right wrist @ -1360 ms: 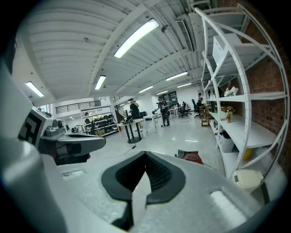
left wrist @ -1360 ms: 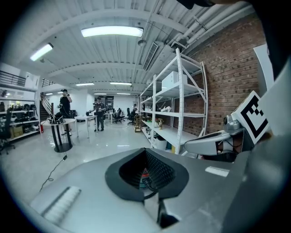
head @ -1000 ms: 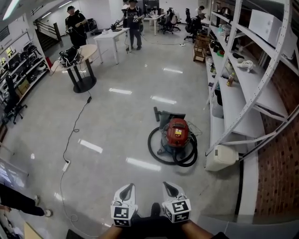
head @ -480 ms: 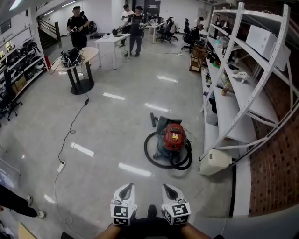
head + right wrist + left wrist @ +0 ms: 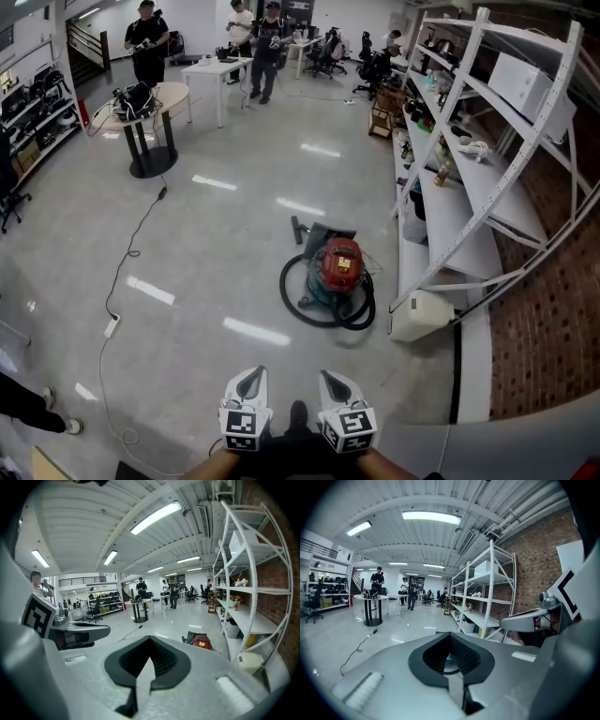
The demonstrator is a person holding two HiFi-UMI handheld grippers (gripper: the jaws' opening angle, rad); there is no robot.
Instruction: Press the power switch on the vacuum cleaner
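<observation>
**Tongs shut, target still out of reach.** L gripper (image 5: 251,378) and R gripper (image 5: 335,380) are held side by side low in the head view, tips pointing fwd. Each gripper's own view shows its jaws pressed together w/ nothing btwn them.

The vacuum cleaner (image 5: 338,266) sits on the glossy floor (image 5: 206,272), ahead and slightly to the right, well apart from both tools. R gripper looks the nearer, and its view shows the machine just right of its jaw line.

The unit has a red domed lid w/ a yellow-and-white label over a bluish drum. A black hose (image 5: 302,302) is looped round the base. A dark floor head (image 5: 314,230) lies on the far side, so the long axis runs approx away from the person. To its right are a white shelving rack (image 5: 448,220) and, near the base, a white container (image 5: 419,316).

The power switch is too small to pick out at this range. Judgement: the approach comes first, then prob. a downward press w/ R's closed tips.
</observation>
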